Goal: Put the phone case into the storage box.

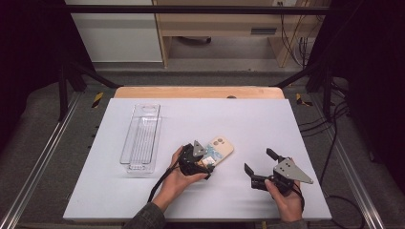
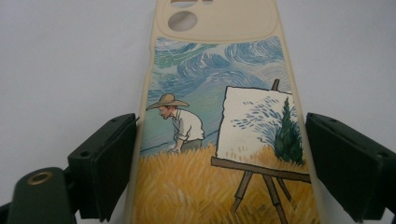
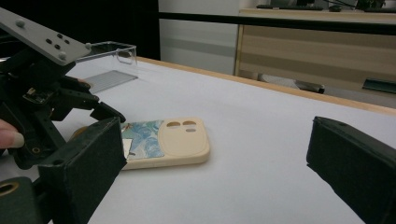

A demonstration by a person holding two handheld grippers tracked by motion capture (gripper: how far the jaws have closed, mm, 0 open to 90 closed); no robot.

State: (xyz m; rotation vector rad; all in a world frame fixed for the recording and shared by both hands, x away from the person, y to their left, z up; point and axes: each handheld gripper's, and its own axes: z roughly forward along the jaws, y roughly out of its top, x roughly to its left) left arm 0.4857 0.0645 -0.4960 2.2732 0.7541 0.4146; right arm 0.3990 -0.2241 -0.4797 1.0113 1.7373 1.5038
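In the high view, a cream-coloured phone case with a painted picture on its back (image 1: 220,148) is lying flat on the white bench (image 1: 267,124), near its middle. The left gripper (image 1: 206,162) is being held over the case's near end, its fingers set to either side of the case. The right gripper (image 1: 258,163) is being held well apart to the right, above the bare bench, with its fingers spread and nothing between them. A clear plastic oblong tray (image 1: 141,138) is standing to the left of the case.

In the left gripper view, the case (image 2: 219,140) is lying between the two black fingers (image 2: 109,168); the left one is touching the case's edge, while a slight gap is being left at the right one, so the case is not being clamped.

In the right gripper view, the case (image 3: 163,142) is seen flat on the bench, with the left gripper (image 3: 100,112) over its far end. The near fingers (image 3: 84,172) are standing wide, released.
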